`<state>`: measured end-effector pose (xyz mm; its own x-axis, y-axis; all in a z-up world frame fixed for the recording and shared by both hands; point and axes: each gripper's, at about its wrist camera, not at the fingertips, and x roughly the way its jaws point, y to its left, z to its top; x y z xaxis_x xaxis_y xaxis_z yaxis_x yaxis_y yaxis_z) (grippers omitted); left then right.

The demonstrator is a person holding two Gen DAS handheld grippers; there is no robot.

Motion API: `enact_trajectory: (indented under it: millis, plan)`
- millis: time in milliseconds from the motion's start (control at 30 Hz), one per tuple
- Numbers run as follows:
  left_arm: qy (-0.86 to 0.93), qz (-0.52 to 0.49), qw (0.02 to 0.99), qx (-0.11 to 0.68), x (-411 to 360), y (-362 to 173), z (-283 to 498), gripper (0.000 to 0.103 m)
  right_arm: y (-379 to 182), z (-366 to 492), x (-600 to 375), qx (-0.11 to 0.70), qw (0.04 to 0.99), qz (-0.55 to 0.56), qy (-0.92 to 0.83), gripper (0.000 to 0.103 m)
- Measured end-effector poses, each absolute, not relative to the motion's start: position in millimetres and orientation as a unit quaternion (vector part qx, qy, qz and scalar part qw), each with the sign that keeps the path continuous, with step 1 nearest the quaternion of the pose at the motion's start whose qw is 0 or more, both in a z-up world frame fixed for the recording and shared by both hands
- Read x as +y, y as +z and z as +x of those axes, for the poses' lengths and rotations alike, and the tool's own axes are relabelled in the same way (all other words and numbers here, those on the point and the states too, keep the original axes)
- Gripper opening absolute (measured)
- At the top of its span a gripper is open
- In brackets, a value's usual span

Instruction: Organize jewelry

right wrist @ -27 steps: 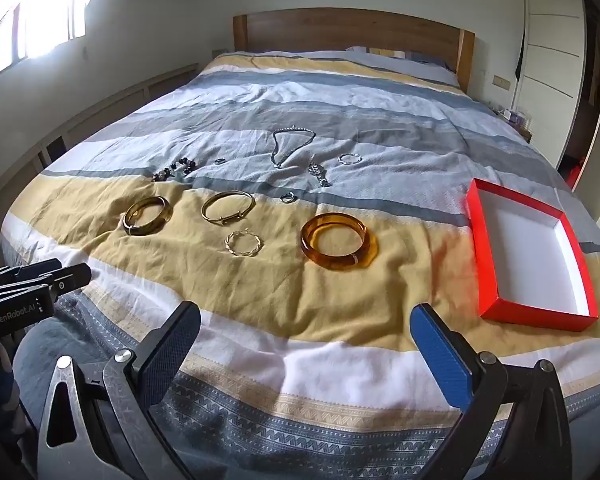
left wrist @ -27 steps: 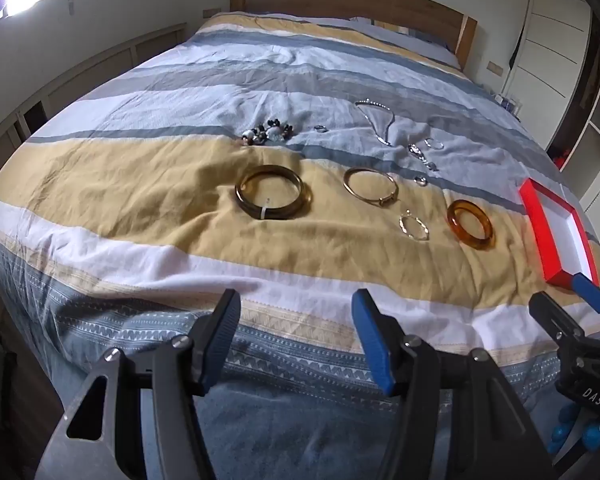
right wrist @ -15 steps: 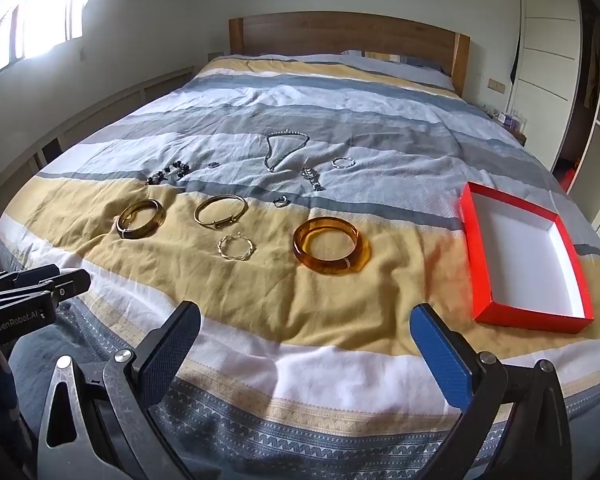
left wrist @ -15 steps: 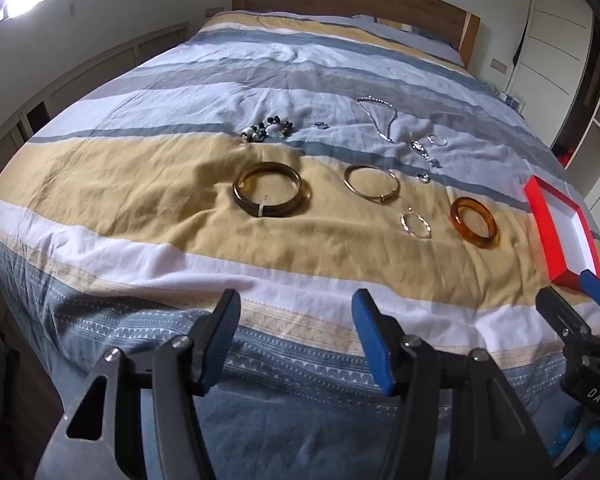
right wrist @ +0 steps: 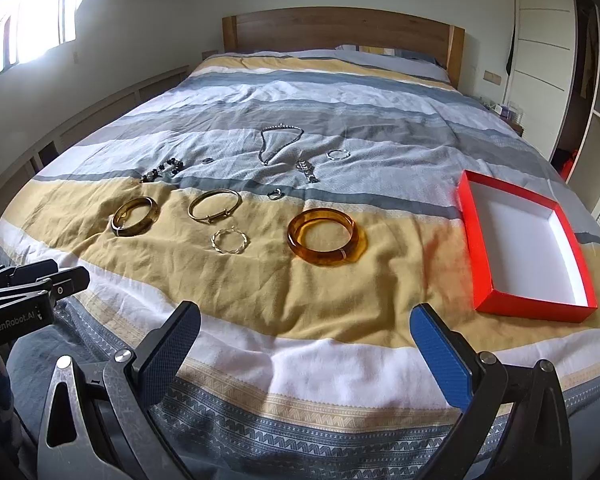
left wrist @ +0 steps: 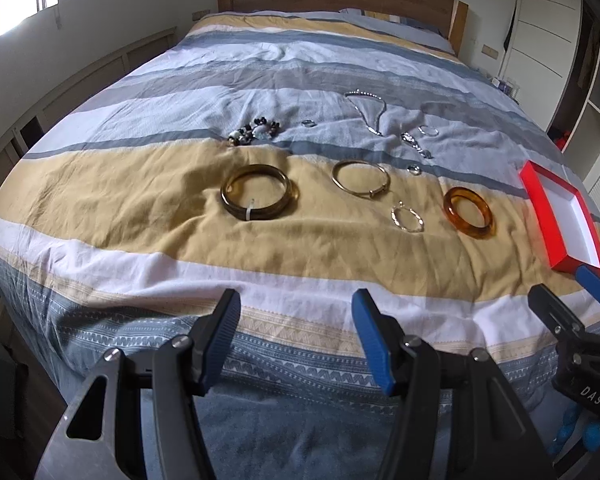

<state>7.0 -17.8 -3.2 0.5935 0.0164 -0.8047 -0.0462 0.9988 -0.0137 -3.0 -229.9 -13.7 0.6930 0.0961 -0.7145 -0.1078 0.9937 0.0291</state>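
Jewelry lies spread on the striped bed. A dark brown bangle (left wrist: 259, 197) (right wrist: 134, 216), a thin gold bangle (left wrist: 361, 179) (right wrist: 215, 205), a twisted small hoop (left wrist: 407, 217) (right wrist: 230, 240) and an amber bangle (left wrist: 469, 217) (right wrist: 325, 236) rest on the yellow stripe. A bead bracelet (left wrist: 255, 131), a silver chain (right wrist: 278, 144) and small rings lie behind. An empty red box (right wrist: 522, 243) (left wrist: 559, 216) sits at the right. My left gripper (left wrist: 296, 342) and right gripper (right wrist: 305, 350) are open and empty, at the bed's near edge.
A wooden headboard (right wrist: 342, 28) and pillows stand at the far end. A low wall ledge (right wrist: 100, 108) runs along the left. White wardrobes and shelves (right wrist: 540, 40) stand at the right. The right gripper shows in the left wrist view (left wrist: 572, 320).
Both grippers have drifted slightly toward the bed; the jewelry and box appear a little lower and closer. Nothing has been picked up.
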Motion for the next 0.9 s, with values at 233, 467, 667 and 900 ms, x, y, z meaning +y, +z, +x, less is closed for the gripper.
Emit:
enact_trajectory:
  millis: [233, 467, 667, 900]
  plan:
    - [0.018, -0.011, 0.894, 0.448, -19.3, -5.2, 9.6, 0.056, -13.8, -2.1, -230.9, 0.392, 0.918, -0.009, 0.055, 0.102]
    - [0.014, -0.007, 0.891, 0.454, -20.5, -7.2, 10.7, 0.056, -17.0, -0.7, -230.2, 0.400, 0.915, -0.009, 0.049, 0.102]
    - [0.018, -0.007, 0.891, 0.454, -18.1, -8.4, 10.8, 0.056, -22.6, 1.2, -229.5, 0.412, 0.910, -0.008, 0.050, 0.102]
    - [0.027, -0.011, 0.892, 0.450, -13.5, -8.4, 9.5, 0.056, -23.4, 1.3, -232.5, 0.414, 0.909, -0.004, 0.049, 0.100]
